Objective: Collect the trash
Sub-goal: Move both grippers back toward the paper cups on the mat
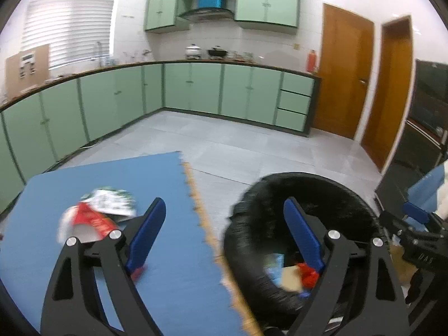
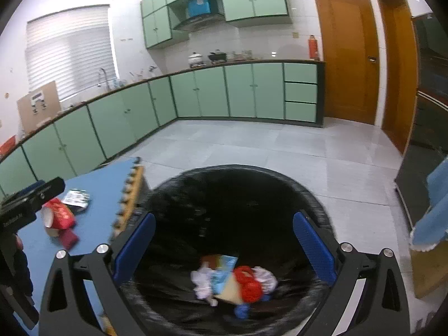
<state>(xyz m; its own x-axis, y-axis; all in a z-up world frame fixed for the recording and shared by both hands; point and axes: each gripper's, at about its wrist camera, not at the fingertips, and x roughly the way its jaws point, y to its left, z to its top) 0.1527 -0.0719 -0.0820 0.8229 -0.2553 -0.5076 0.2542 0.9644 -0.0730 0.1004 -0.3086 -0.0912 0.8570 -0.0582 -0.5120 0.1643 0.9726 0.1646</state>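
Both jaws stand wide apart with nothing between them. On my right gripper (image 2: 224, 240) the blue pads frame the mouth of the black-lined trash bin (image 2: 313, 196), and I look straight down at the scraps already inside (image 2: 238, 277): a red crumpled piece, a pale wrapper, something blue. My left gripper (image 1: 224, 232) is just as empty; its left pad sits over the blue foam mat (image 1: 70, 280), its right pad over the bin's near rim.

The trash I judge as the remaining work lies on the mat, left of the bin: a red paper cup (image 2: 57, 214) on its side, a dark red packet (image 2: 68, 236) just beside it, and a green-and-white wrapper (image 2: 76, 196) a little farther off. The left view is blurred, so I cannot place their edges well there.

My worries from here: the cup is round and on its side, so a pad that meets it off centre may roll it away; the wrapper lies flat, so the pads may slide over it. The bin liner is loose, and a finger crossing low could snag it or tip the bin. Also, the two grippers are near each other and could knock.

Both grippers tilt moderately downward and forward, toward the far green cabinets (image 2: 210, 95).
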